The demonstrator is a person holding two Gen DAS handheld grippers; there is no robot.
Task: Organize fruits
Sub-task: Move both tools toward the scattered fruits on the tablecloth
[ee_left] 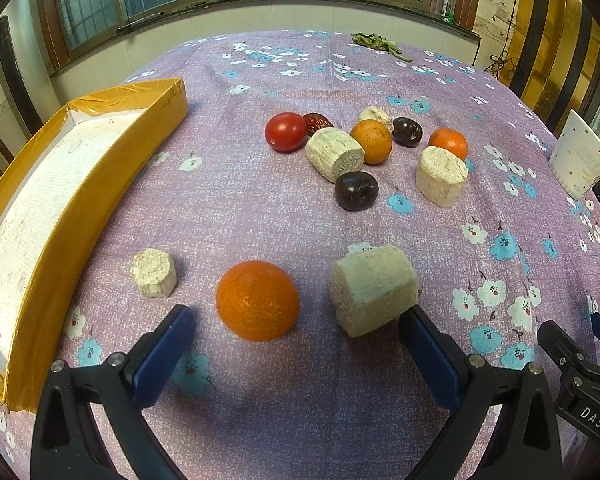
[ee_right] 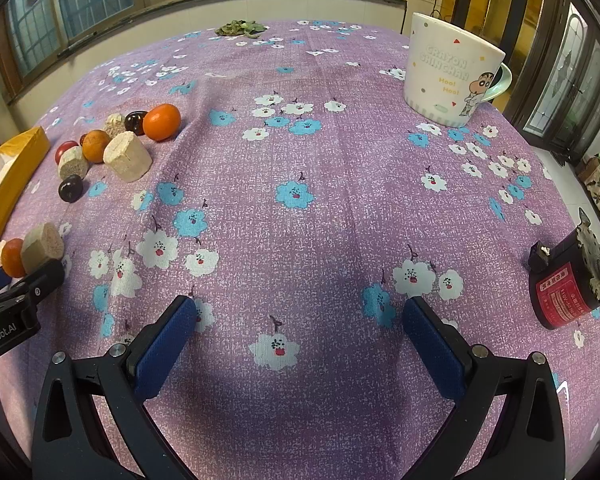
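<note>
My left gripper [ee_left: 296, 314] is open just above the purple cloth. An orange [ee_left: 257, 299] lies between its fingertips, a little ahead of them. A pale sugarcane chunk [ee_left: 374, 289] touches the right finger, and a smaller chunk [ee_left: 154, 273] lies to the left. Farther on is a cluster: a red tomato [ee_left: 286, 131], several oranges, dark plums [ee_left: 356, 190], a red date and more cane chunks. A yellow-rimmed white tray [ee_left: 100, 168] stands empty at the left. My right gripper [ee_right: 300, 312] is open and empty over bare cloth, right of the fruit [ee_right: 116, 142].
A white cartoon mug [ee_right: 448, 68] stands at the far right of the table. A red and black cylinder [ee_right: 564, 284] lies at the right edge. Dried green leaves [ee_right: 240, 27] lie at the far edge, under the windows.
</note>
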